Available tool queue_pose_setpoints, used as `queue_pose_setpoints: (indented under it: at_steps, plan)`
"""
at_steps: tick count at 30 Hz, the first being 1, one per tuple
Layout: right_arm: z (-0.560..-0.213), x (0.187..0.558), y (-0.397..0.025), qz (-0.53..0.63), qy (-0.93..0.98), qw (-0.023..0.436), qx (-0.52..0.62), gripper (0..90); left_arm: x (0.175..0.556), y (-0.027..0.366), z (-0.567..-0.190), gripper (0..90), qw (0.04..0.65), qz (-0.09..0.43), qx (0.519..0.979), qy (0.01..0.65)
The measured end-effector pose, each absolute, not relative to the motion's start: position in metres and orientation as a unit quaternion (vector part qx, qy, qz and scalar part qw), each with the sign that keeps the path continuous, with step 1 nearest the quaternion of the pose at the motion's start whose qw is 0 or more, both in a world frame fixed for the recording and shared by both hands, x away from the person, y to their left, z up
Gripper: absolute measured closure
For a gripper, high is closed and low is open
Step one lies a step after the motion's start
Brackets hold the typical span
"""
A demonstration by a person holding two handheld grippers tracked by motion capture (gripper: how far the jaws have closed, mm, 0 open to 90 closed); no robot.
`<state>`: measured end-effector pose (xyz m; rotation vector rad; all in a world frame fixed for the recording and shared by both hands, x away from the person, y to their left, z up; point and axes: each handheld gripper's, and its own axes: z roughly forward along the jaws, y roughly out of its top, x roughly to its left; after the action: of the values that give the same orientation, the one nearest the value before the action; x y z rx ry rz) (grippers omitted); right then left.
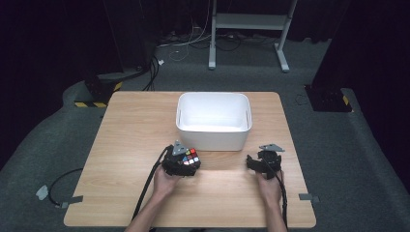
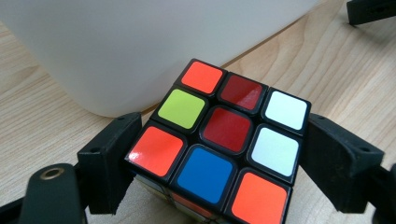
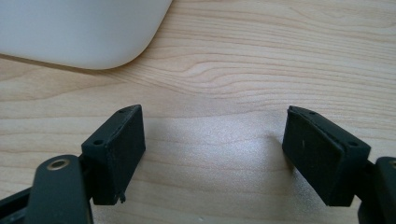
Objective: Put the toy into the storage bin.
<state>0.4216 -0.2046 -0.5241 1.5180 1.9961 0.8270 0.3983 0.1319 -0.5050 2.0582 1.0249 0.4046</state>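
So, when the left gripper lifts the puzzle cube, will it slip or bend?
The puzzle cube probably stays rigid: it looks like hard plastic. Its glossy stickers suggest it could slip, though the left gripper jaws press flat opposite sides. Its layers might twist.

The counter (image 1: 130, 145) is a light wood top with rounded corners, standing on grey carpet. A white tub (image 1: 213, 120) sits directly on it, toward the far edge and near the middle.
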Motion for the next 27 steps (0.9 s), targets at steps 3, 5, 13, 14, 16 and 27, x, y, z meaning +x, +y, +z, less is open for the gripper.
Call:
queue_pose_setpoints:
  at_steps: [3, 5, 13, 14, 16, 27]
  plan:
    - [-0.5241, 0.4216, -0.2046, 0.303, 0.732, 0.248, 0.557, 21.0, 0.3976, 0.1315, -0.5046, 18.1, 0.392, 0.158, 0.813, 0.401]
    - [-0.5241, 0.4217, -0.2046, 0.303, 0.732, 0.248, 0.557, 21.1, 0.3973, 0.1313, -0.5045, 18.2, 0.392, 0.157, 0.813, 0.401]
    - [-0.5241, 0.4216, -0.2046, 0.303, 0.732, 0.248, 0.557, 21.1, 0.3948, 0.1314, -0.5033, 18.8, 0.39, 0.157, 0.816, 0.396]
    - [-0.5241, 0.4216, -0.2046, 0.303, 0.732, 0.248, 0.557, 21.1, 0.3948, 0.1314, -0.5033, 18.9, 0.39, 0.157, 0.816, 0.396]
    - [-0.5241, 0.4216, -0.2046, 0.303, 0.732, 0.248, 0.557, 21.1, 0.3915, 0.1337, -0.5016, 30.6, 0.404, 0.162, 0.811, 0.391]
    - [-0.5241, 0.4216, -0.2046, 0.303, 0.732, 0.248, 0.557, 21.0, 0.3882, 0.1339, -0.4998, 34.0, 0.398, 0.167, 0.814, 0.388]
